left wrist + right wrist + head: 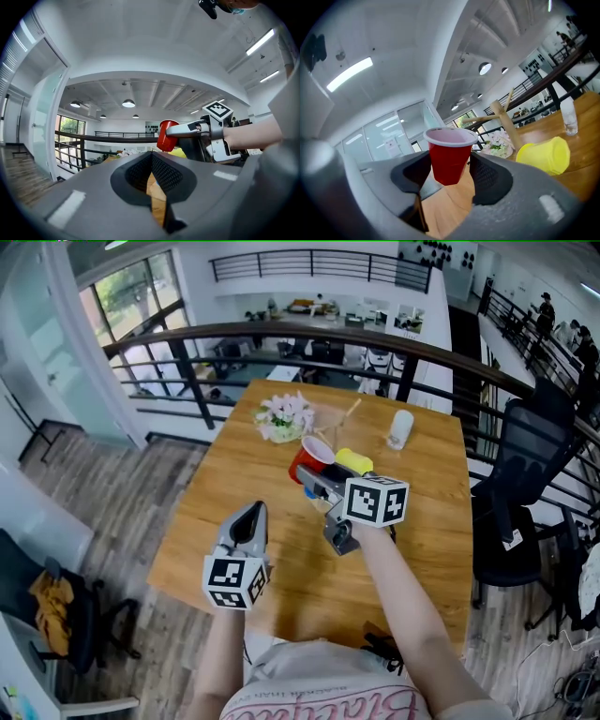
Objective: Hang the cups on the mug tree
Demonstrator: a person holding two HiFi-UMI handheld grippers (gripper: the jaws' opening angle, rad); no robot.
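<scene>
My right gripper is shut on a red plastic cup, held upright by its lower half, above the wooden table. In the head view the red cup hangs just in front of the wooden mug tree. A yellow cup lies on its side beside it, to the right of the jaws. The mug tree rises behind and to the right of the red cup, with bare pegs. My left gripper hovers lower left over the table, its jaws together and holding nothing.
A bunch of pale flowers sits left of the mug tree. A clear cup stands at the far right of the table. A dark railing runs behind the table, and a black office chair stands to its right.
</scene>
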